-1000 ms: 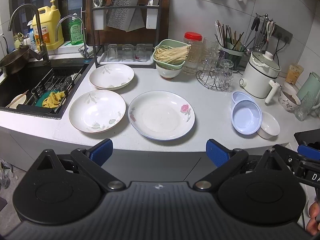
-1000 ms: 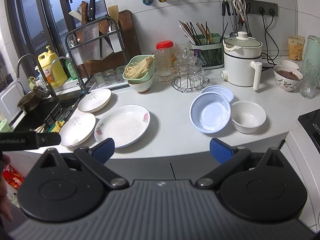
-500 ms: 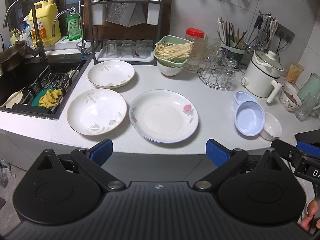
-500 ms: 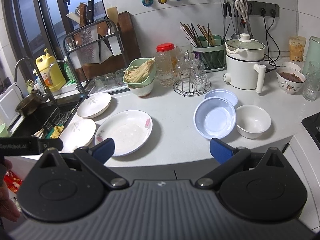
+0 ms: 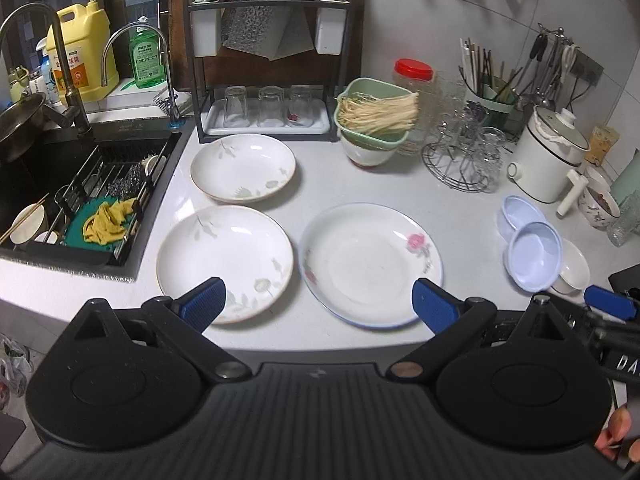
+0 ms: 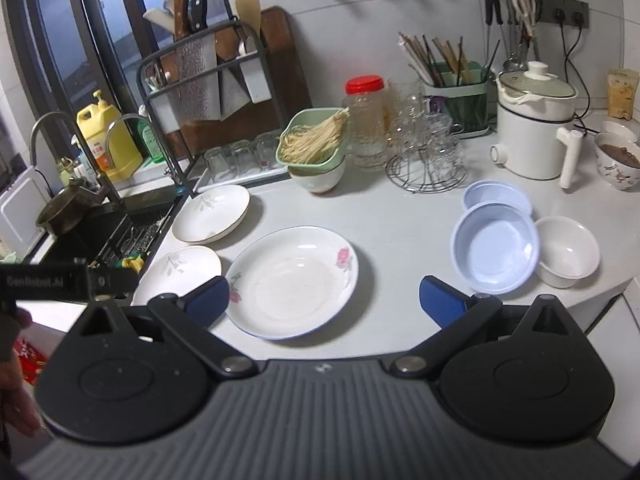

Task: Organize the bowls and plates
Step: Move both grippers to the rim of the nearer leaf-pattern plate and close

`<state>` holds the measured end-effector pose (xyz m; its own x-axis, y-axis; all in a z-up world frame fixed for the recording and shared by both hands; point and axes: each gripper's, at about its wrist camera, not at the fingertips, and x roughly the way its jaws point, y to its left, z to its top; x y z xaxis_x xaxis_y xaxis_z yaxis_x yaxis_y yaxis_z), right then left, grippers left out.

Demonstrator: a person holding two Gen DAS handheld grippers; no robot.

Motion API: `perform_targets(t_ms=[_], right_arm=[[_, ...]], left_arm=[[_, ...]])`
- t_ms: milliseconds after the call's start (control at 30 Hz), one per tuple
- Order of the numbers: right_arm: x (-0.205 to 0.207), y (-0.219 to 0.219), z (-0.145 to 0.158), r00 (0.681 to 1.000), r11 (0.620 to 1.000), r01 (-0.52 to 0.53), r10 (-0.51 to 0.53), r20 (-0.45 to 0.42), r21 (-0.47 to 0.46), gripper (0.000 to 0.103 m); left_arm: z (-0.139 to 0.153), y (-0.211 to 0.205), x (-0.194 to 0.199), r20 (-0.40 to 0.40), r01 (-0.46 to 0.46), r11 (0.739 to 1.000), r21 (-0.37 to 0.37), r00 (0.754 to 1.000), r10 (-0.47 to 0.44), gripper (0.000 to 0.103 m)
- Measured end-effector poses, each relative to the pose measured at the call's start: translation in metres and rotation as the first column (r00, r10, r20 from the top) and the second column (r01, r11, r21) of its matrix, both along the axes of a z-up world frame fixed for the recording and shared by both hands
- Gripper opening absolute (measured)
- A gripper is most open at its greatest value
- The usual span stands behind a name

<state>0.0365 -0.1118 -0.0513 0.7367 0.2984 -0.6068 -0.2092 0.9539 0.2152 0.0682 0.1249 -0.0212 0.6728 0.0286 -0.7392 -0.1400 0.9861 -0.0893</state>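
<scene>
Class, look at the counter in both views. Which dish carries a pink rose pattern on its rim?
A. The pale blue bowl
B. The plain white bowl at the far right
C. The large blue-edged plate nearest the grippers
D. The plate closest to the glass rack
C: the large blue-edged plate shows a pink rose on its rim, while the two plates beside the sink carry only faint grey-green leaves and the bowls are plain.

A sink [image 5: 72,184] sits at the tabletop's [image 5: 460,216] left edge; toward the back edge stand a red-lidded jar [image 5: 414,80], a wire glass rack [image 5: 460,160] and a white cooker [image 5: 548,160].
</scene>
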Motion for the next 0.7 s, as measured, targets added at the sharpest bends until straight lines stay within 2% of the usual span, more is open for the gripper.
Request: perform_targets(t_ms=[133,267,367,433,700], right_arm=[[0.011,0.021,-0.003,1.0,1.0,-0.001,0.001,-0.03,-0.025,0.103],[0.019,0.04,-0.006,0.998,0.998,-0.041,0.039,-0.052,-0.041,0.103],[0.026,0.05,-0.013,0.998,1.0,-0.022,0.021,-0.061,-0.02,0.103],[0.035,0.061,-0.018,0.995,1.0,0.011,-0.011,-0.102,0.005,0.103],[0.061,0.114,-0.012,0.996,0.999,0.044,-0.043,-0.08,0.018,0.103]], left_arm=[[-0.002,0.019,0.021,-0.019,0.01,1.0,-0.015,1.0,-0.01,0.101],[-0.006,0.036,0.037,-0.021,0.031,0.997,-0.064,0.999,-0.032,0.101],[-0.015,0.05,0.052,-0.031,0.046,0.998,-0.045,0.998,-0.047,0.101],[-0.018,0.063,0.06,-0.041,0.062,0.997,-0.037,0.997,-0.064,0.101],[-0.034,0.122,0.101,-0.056,0.141,0.99,-0.007,0.988,-0.141,0.101]])
